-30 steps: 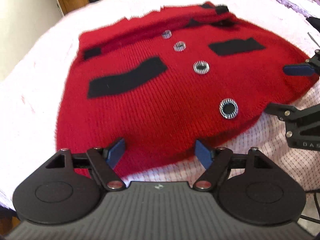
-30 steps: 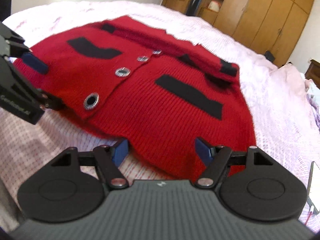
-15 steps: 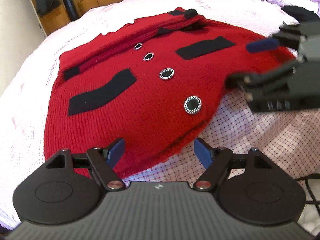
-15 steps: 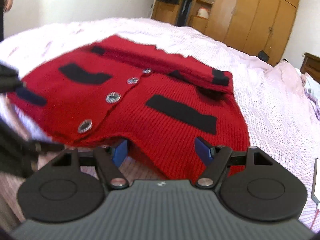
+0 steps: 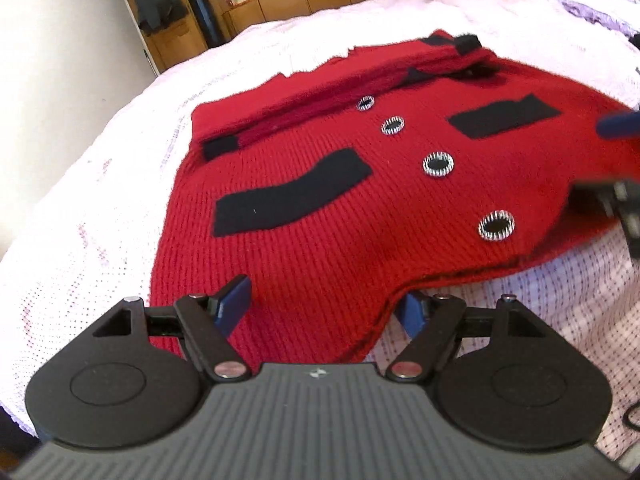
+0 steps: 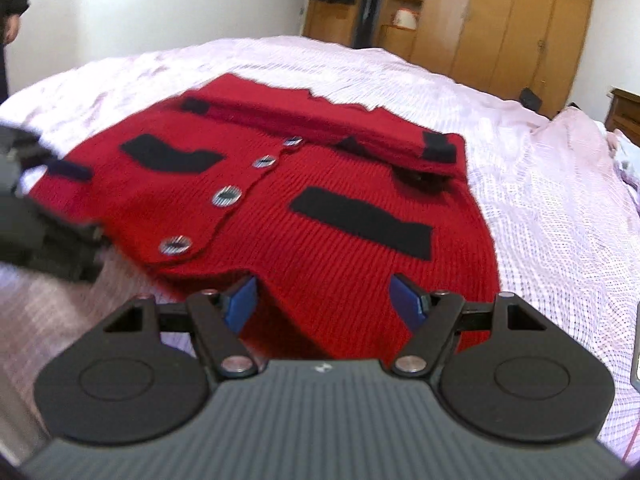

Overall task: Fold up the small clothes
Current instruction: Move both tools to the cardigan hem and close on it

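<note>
Evidently the red knit cardigan [image 5: 360,220] is soft and floppy — best pinched at its near hem — with both the left gripper [image 5: 324,306] and right gripper [image 6: 322,300] gaping, unclenched.

Left gripper [image 5: 326,306] angled downward, jaws spread wide, right gripper [image 6: 324,300] likewise tilted down, jaws apart

A red cardigan [image 5: 360,208] lies on the pink-covered bed [image 5: 100,184].

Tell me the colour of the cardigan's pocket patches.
Black pocket patches on the red cardigan, clearest in the left wrist view.
</note>
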Motion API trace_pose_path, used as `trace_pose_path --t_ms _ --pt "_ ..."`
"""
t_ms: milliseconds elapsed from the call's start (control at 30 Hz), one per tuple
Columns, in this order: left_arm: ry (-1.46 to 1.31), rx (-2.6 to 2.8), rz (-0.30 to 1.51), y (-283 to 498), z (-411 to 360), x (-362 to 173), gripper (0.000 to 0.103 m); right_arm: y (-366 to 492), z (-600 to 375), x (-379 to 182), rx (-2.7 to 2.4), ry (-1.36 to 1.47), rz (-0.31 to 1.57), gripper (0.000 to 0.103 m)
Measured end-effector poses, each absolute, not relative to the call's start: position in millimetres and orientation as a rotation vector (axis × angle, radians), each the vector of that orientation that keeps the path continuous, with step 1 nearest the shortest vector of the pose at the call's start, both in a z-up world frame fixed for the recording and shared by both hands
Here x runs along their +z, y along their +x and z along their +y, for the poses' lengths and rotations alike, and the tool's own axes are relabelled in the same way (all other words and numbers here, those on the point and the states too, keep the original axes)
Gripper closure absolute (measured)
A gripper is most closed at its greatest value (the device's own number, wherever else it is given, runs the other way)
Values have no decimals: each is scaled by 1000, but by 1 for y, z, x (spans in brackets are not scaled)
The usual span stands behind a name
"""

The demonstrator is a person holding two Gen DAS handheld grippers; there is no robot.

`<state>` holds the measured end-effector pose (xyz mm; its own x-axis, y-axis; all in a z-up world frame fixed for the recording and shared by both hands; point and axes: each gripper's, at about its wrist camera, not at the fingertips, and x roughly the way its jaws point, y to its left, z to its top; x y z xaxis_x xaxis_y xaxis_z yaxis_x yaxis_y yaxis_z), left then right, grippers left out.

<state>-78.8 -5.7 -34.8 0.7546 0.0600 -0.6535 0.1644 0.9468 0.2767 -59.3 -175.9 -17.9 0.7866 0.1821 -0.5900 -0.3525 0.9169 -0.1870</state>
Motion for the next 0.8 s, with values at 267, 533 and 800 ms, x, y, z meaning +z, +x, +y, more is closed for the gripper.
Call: trace_pose_path --t_ms 267,533,800 --pt "313 -54 688 -75 -7 -27 23 -72 -163 -37 355 -424 651 29" --pt "311 -40 746 -75 -1 -38 23 -54 -177 -39 195 -351 635 30" --pt "278 -24 776 -68 12 -45 23 -48 -201 -27 135 -243 601 35"
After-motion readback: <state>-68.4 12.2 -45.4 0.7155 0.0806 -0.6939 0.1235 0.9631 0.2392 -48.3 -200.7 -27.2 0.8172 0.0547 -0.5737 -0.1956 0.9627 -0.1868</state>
